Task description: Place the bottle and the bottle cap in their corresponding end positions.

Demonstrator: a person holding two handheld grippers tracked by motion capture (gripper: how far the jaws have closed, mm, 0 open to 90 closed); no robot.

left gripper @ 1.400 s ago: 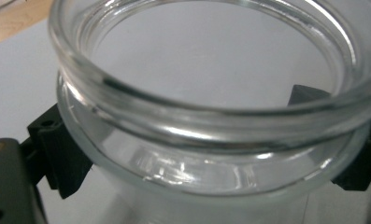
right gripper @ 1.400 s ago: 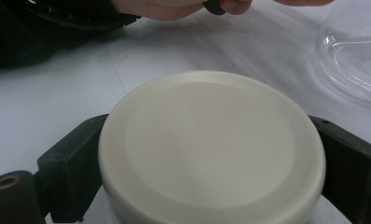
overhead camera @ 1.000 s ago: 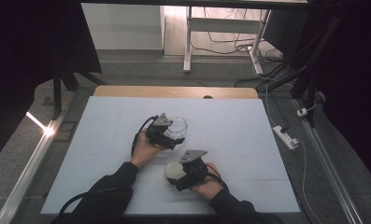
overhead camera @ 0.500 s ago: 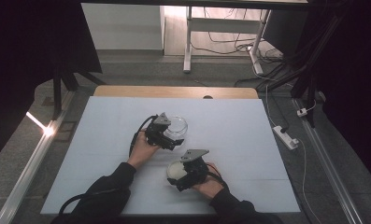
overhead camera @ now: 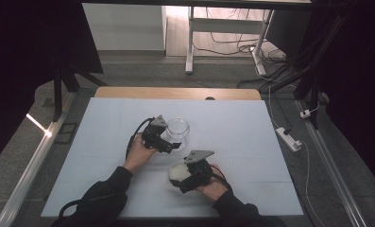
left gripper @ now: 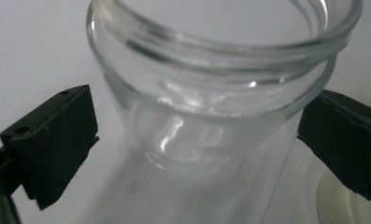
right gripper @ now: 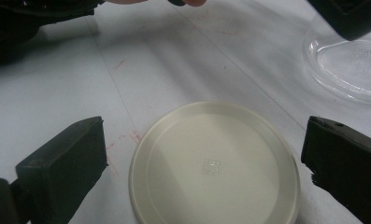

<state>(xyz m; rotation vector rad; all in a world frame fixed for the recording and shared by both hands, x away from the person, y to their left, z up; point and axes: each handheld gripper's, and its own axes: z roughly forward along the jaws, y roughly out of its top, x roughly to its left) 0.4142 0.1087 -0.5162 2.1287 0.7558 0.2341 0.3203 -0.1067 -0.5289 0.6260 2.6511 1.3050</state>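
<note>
Both claws stand released. Our left claw has its jaws on either side of the glass jar without pressing it, and our right claw has its jaws wide around the cream lid. The jar stands upright and open near the middle of the worktop, and the lid lies flat just beside it, toward the near edge. We judge that nothing is grasped yet, so gripping and probably closing the jar remain. From the high view we see both hands and the whole layout; the gripper views show the gaps at the jaws.
</note>
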